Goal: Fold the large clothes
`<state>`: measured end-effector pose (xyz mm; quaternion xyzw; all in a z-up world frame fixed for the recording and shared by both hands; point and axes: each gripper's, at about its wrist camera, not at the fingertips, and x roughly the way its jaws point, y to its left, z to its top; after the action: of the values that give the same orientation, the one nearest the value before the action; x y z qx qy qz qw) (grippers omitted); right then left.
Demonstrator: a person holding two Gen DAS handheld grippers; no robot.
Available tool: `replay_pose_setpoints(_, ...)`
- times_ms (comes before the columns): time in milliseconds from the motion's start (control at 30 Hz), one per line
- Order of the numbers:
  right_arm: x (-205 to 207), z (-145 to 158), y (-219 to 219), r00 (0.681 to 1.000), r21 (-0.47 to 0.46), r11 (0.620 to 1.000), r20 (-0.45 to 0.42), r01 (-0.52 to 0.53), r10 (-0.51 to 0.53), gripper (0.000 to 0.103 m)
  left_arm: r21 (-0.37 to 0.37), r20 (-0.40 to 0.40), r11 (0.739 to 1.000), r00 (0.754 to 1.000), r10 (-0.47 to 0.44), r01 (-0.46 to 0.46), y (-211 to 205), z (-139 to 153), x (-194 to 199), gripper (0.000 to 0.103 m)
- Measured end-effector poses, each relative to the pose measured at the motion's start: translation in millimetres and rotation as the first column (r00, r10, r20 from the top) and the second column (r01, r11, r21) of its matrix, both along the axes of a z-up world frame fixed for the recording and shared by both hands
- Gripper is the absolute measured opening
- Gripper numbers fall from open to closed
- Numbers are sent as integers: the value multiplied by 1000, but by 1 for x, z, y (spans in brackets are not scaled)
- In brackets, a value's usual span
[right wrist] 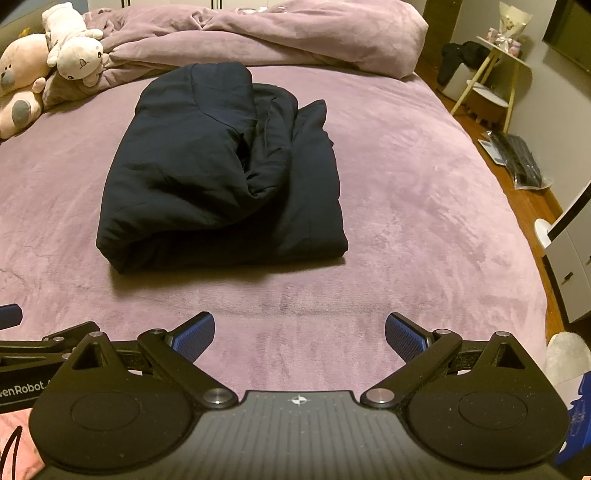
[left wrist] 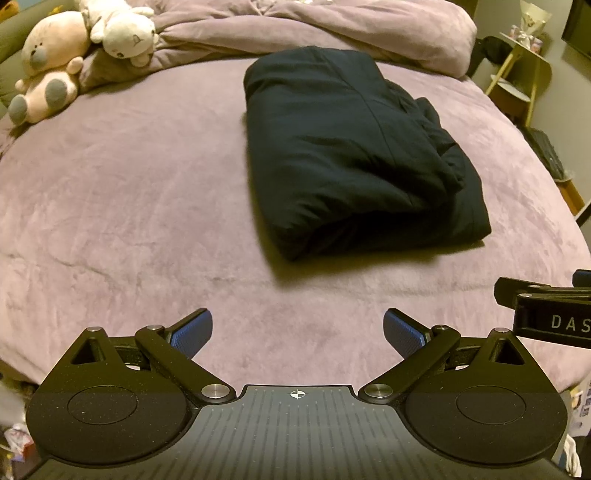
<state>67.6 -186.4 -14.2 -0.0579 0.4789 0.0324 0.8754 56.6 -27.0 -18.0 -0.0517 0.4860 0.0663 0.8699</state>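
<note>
Left view, your left gripper (left wrist: 297,334): its jaws are wide apart and hold nothing. The blue pads (left wrist: 192,332) look bumpy.
Left view, the coat: the dark puffy coat (left wrist: 354,155) lies folded in a thick block on the purple bed cover (left wrist: 110,206), well ahead of your fingers.
Left view, only here: you see the coat's smooth top with one long seam. Part of your right gripper (left wrist: 546,314) pokes in at the right edge.
Right view, your right gripper (right wrist: 300,336): its jaws are wide apart too, with nothing between them.
Right view, the coat: the same coat (right wrist: 221,173) sits in the middle of the bed, far from the pads.
Right view, only here: you see the coat's rumpled, layered side, the wooden floor (right wrist: 524,199) and a white cabinet (right wrist: 569,266).
Both views, soft things: two plush toys (left wrist: 74,48) lean by the bunched fuzzy blanket (right wrist: 258,33).
</note>
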Motion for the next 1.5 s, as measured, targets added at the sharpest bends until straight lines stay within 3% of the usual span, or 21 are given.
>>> replay_pose_setpoints(1500,-2,8,2,999,-20,1000,30,-21,22,99,-17,21,1000,1000,-13,14,-6,4,0,102)
